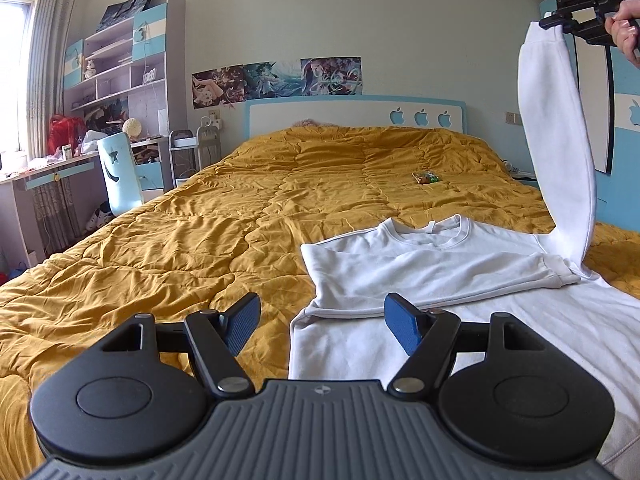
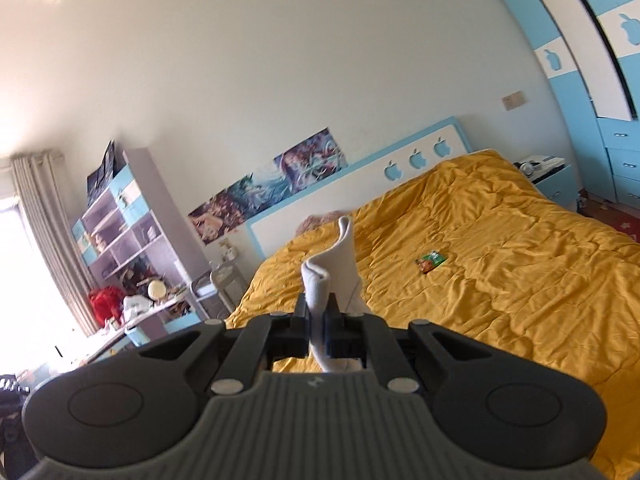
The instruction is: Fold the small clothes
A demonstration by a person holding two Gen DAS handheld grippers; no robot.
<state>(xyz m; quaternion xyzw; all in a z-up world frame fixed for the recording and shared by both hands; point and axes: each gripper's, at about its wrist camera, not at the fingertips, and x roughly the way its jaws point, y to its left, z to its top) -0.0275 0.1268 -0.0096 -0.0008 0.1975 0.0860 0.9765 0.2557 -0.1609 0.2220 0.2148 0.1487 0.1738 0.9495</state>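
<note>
right tool (image 2: 318, 322) pinching sleeve cuff (image 2: 320, 280) aloft, sweatshirt (image 1: 440, 264) near quilt (image 1: 200, 240) edge

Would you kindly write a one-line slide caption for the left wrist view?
Open left gripper hovers over a white sweatshirt on the yellow quilt while the right gripper lifts one sleeve.

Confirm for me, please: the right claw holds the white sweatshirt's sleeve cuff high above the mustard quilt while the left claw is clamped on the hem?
Not quite. The left claw is open and holds nothing, as the left wrist view shows. The right claw does hold the white sweatshirt's sleeve cuff high above the mustard quilt.
</note>
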